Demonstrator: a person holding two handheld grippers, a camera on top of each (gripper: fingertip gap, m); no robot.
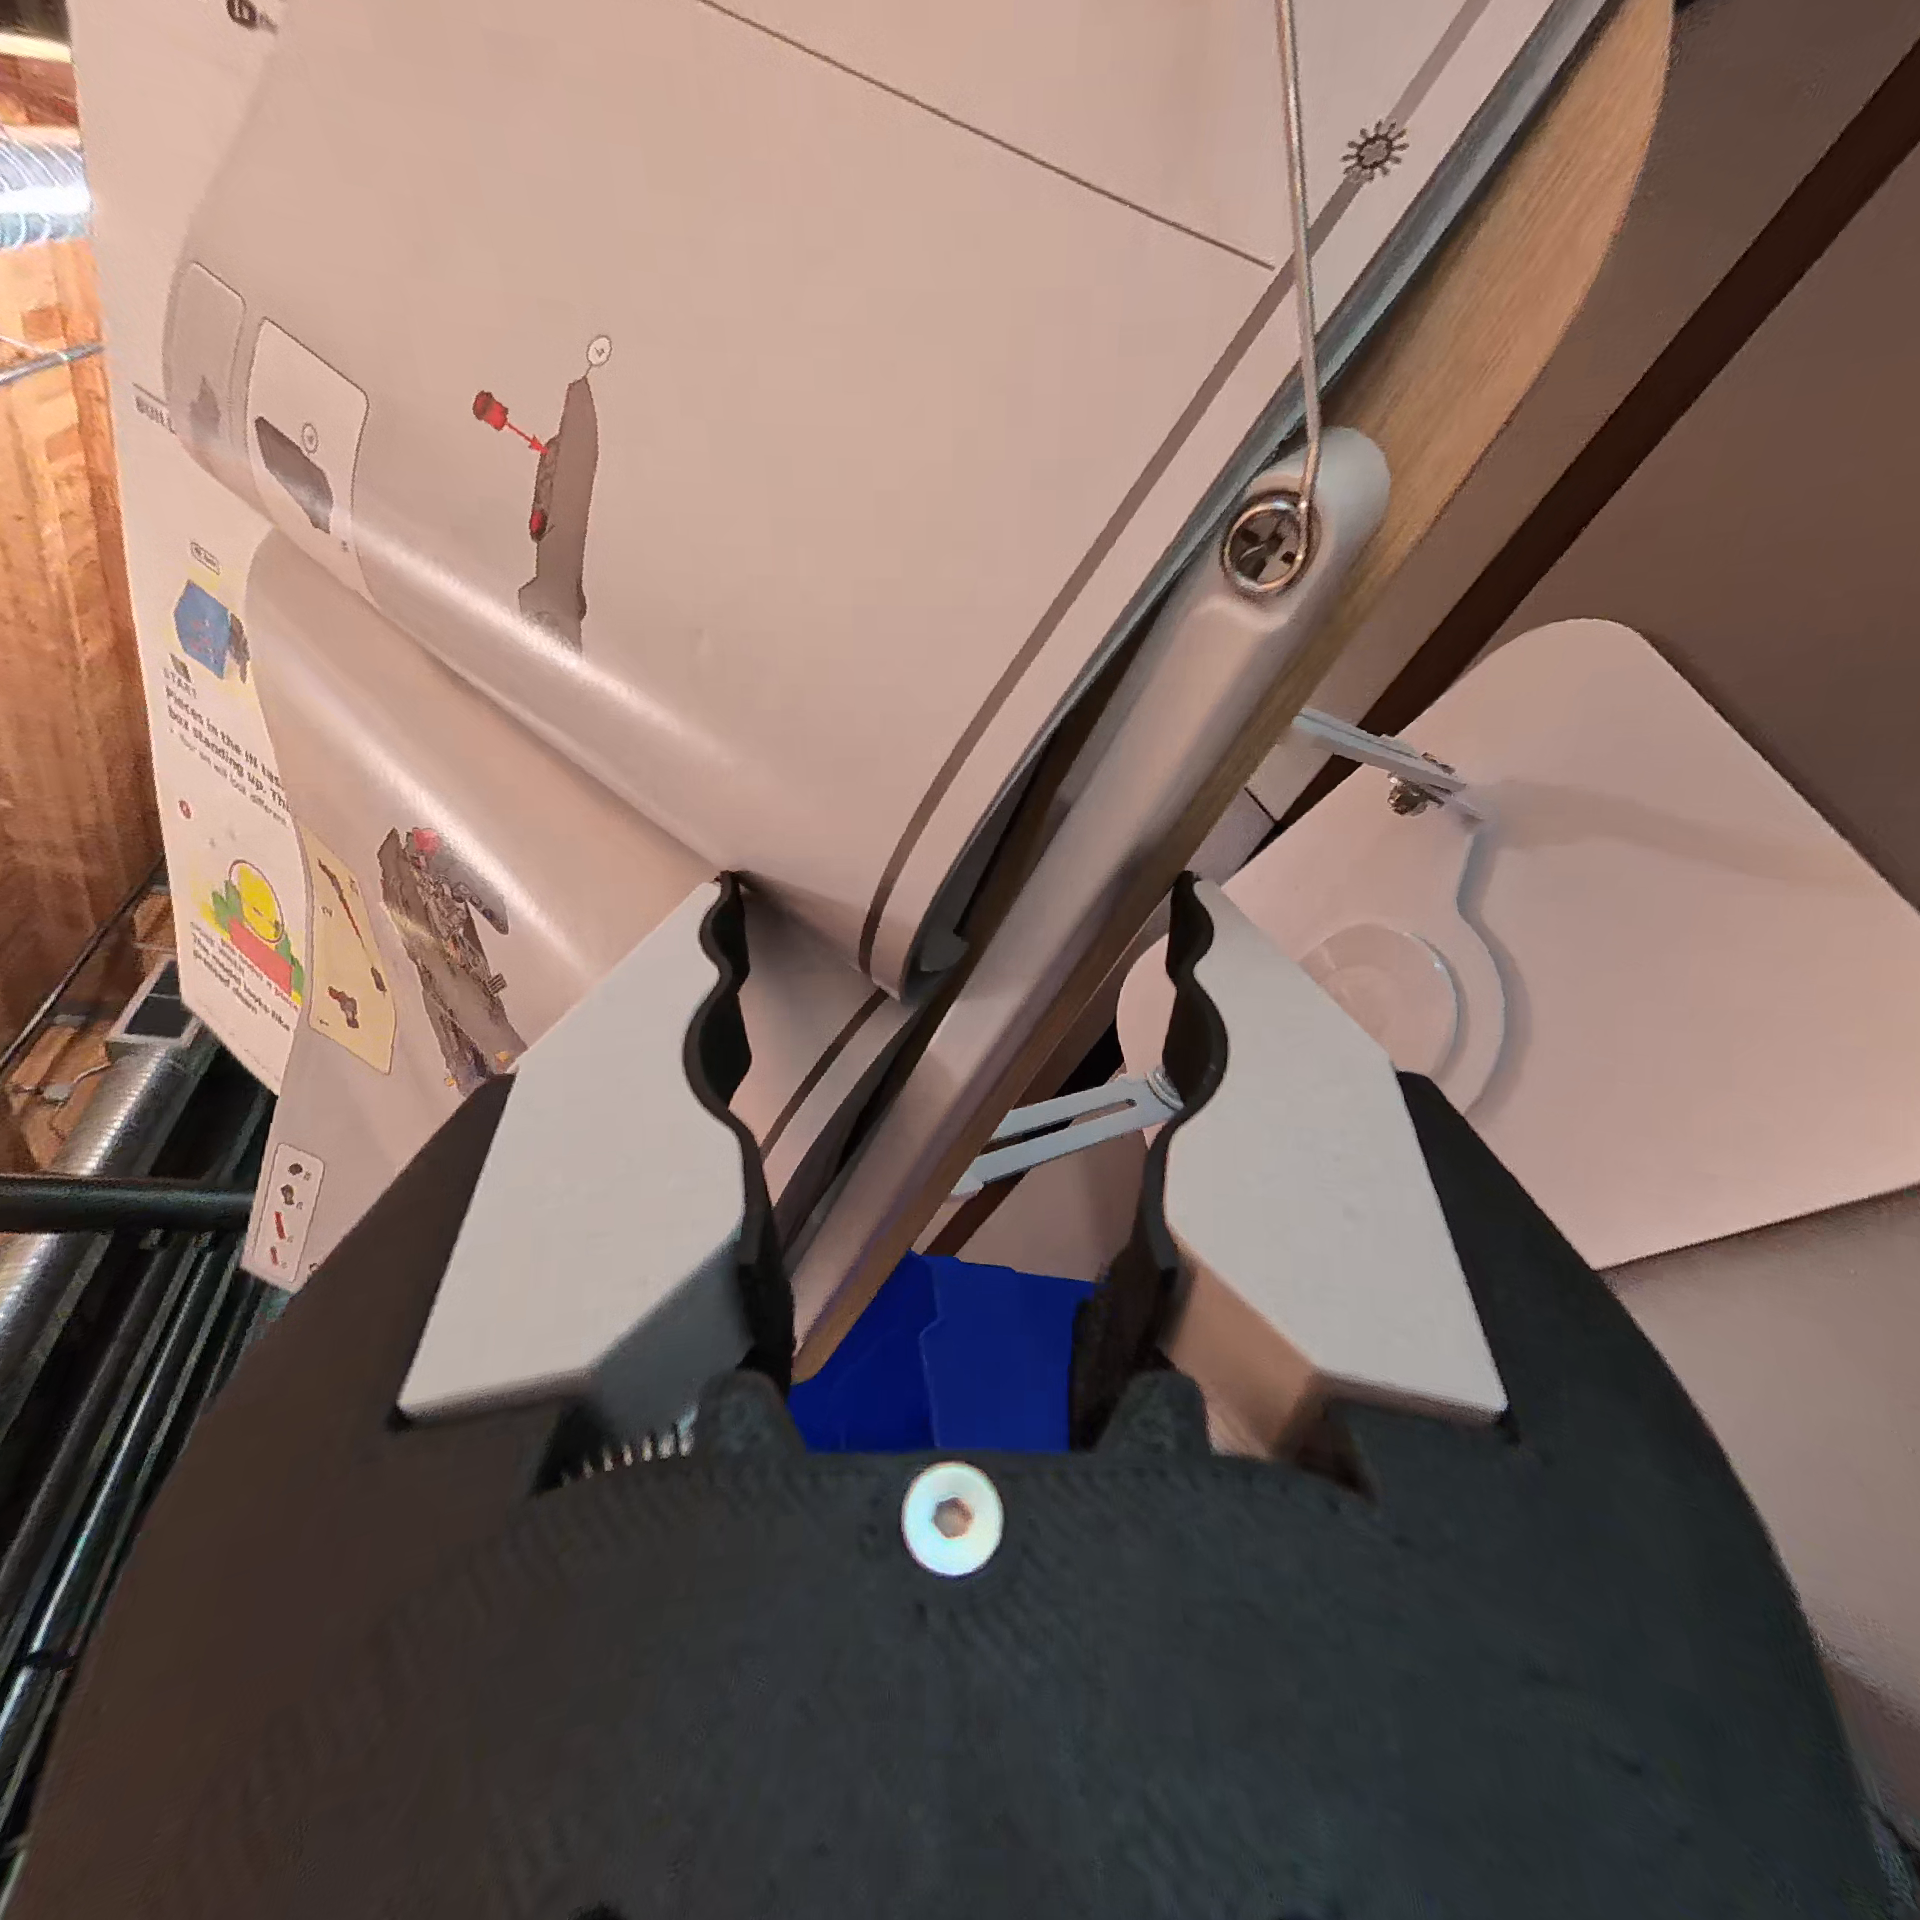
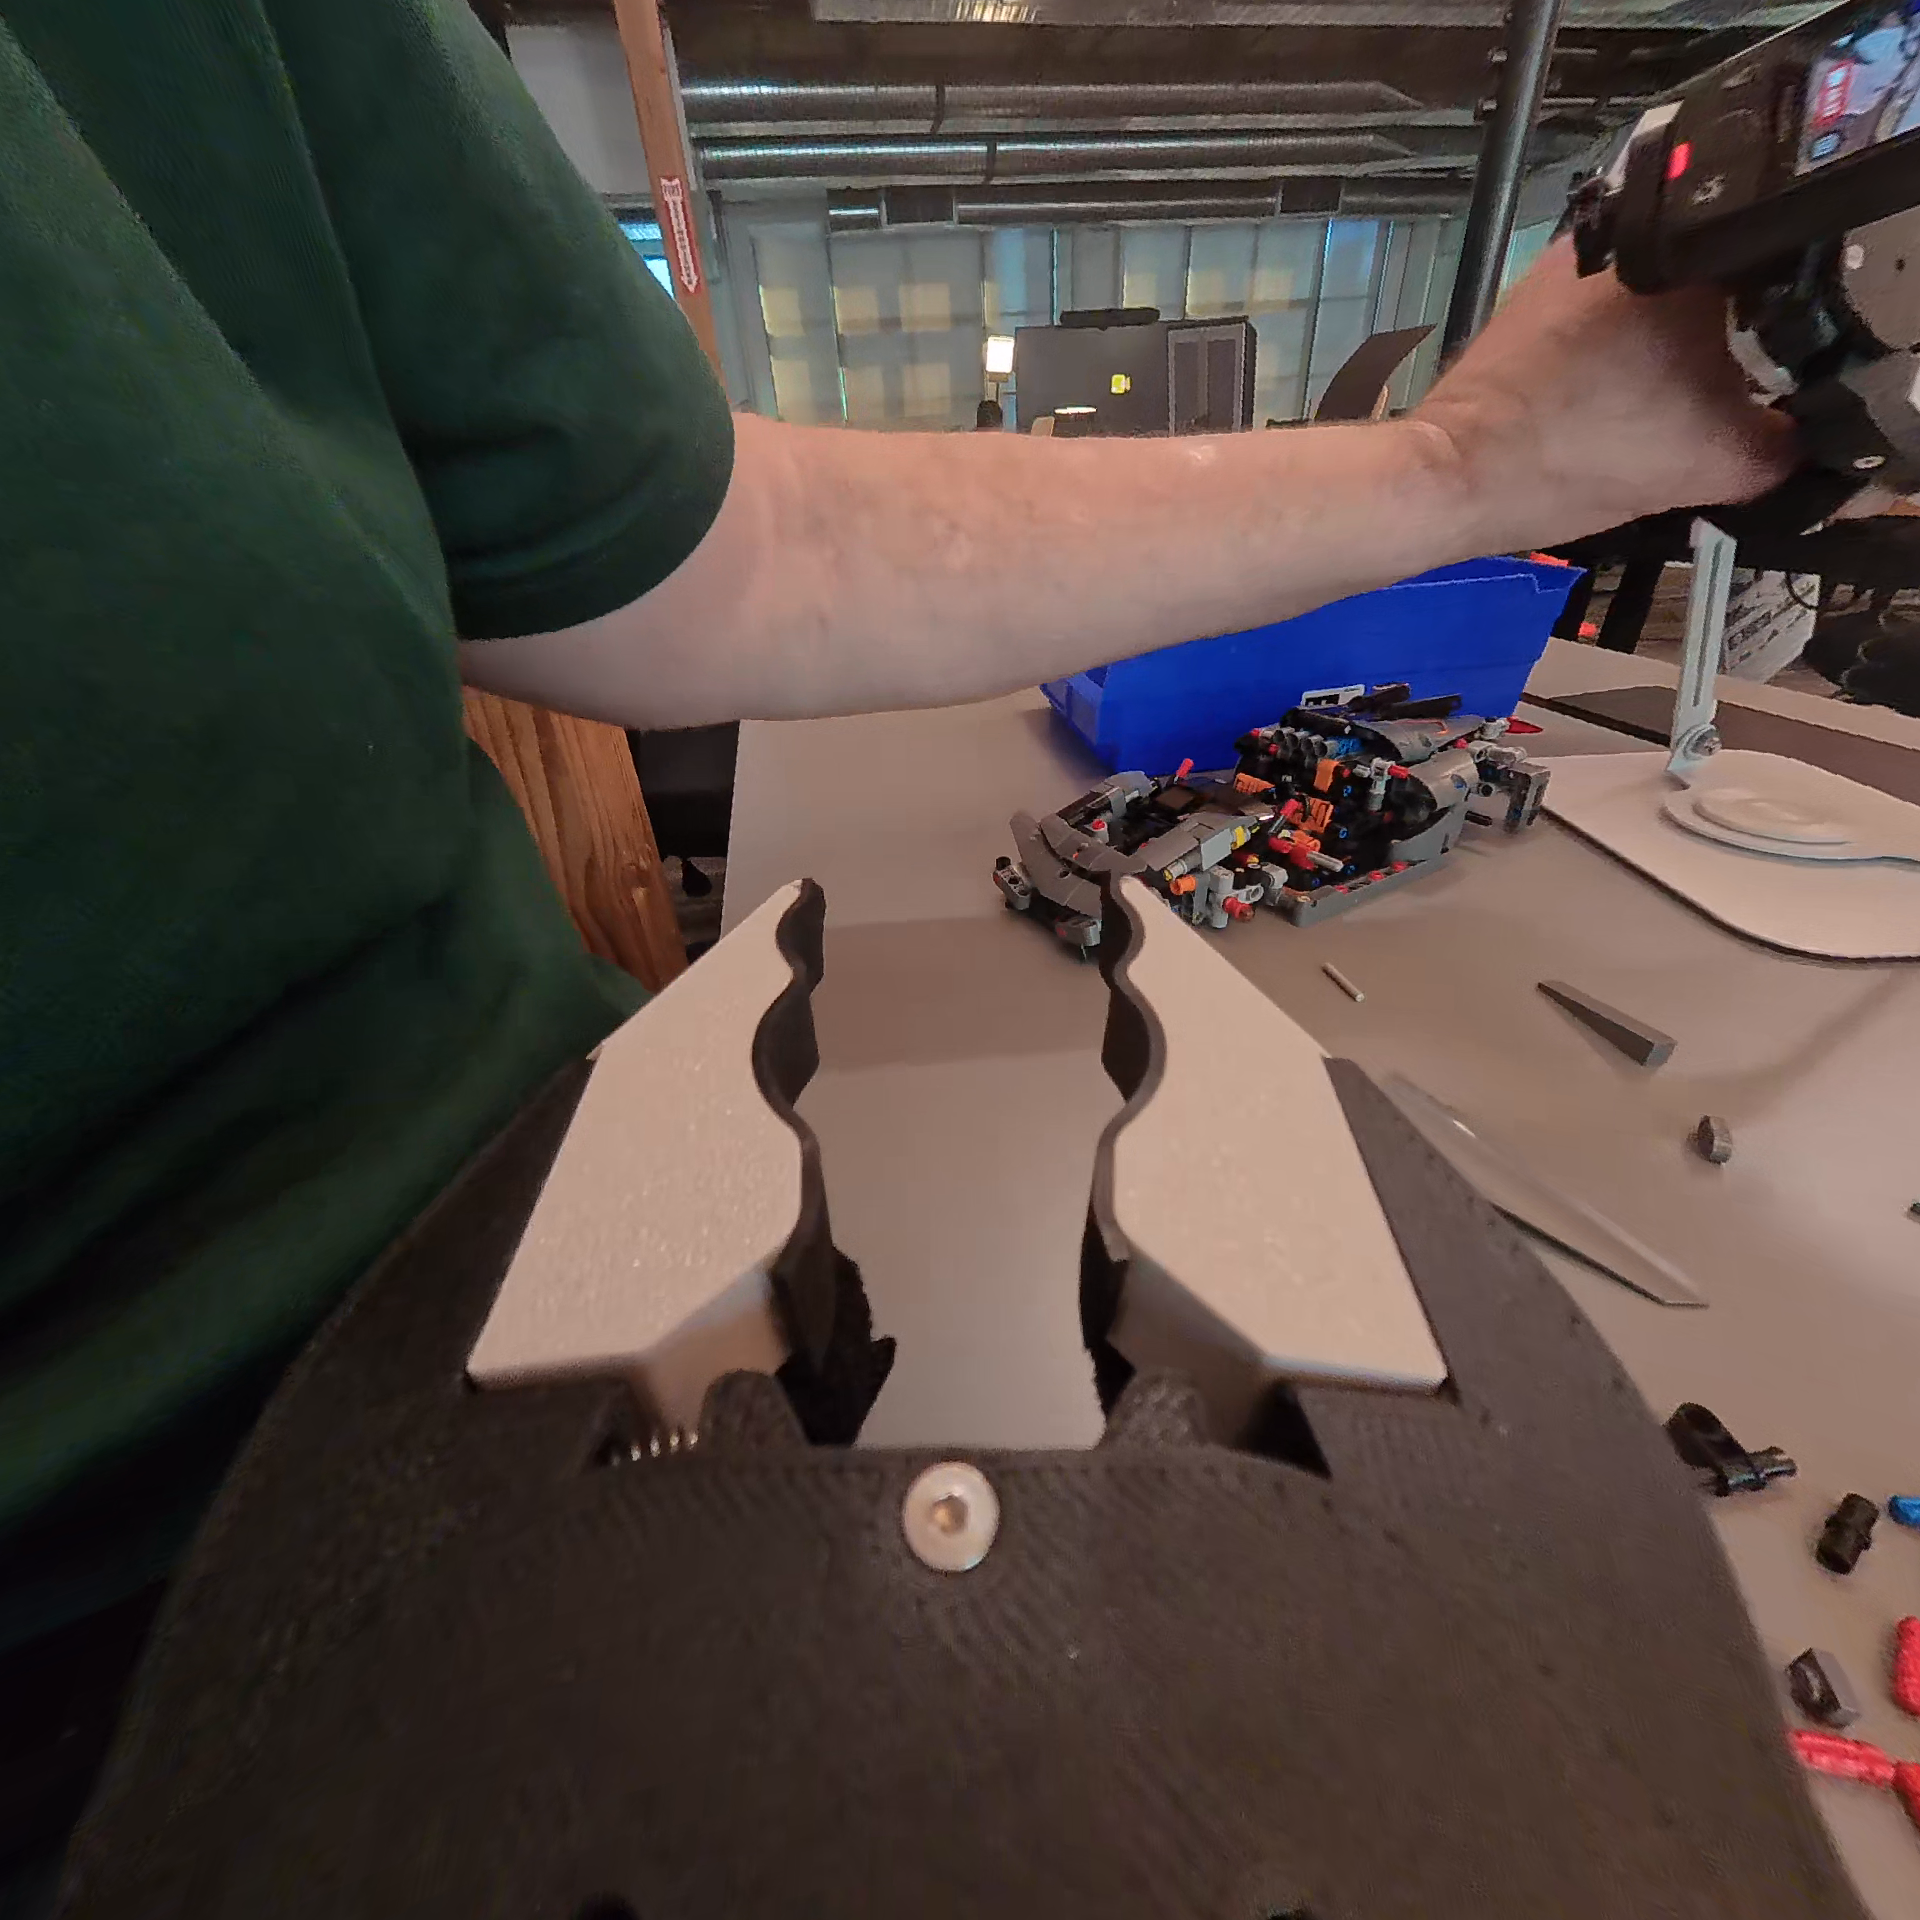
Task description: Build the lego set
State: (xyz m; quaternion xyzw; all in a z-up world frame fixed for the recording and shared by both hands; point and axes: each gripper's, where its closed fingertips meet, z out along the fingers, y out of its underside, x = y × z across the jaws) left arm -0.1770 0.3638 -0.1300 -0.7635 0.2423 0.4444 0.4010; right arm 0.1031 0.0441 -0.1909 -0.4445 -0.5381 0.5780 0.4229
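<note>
The left gripper is raised to the instruction booklet, which rests on a tilted stand. Its jaws are spread apart and hold nothing. The lower corner of the open page and the grey page-holding arm of the stand lie between the two fingers, the arm's long axis running diagonally from lower left to upper right. Whether either finger touches the paper cannot be judged from this close view. A blue bin shows low between the fingers, behind the stand.

The right gripper hovers low over the grey table, jaws likewise parted and empty. The partly built lego model lies on the table ahead and to the right of its fingertips, near but not touching them, long axis running left to right with a slight upward slant. The blue bin stands just behind the model. Loose parts are scattered on the table to the right, including a grey wedge piece.

The person's left arm is stretched out straight across the right wrist view, well above the model, the hand gripping the left tool near the stand base.

Judgement: the step in hand is handling or consulting the booklet. The right gripper is the nearer to the model and loose parts.
</note>
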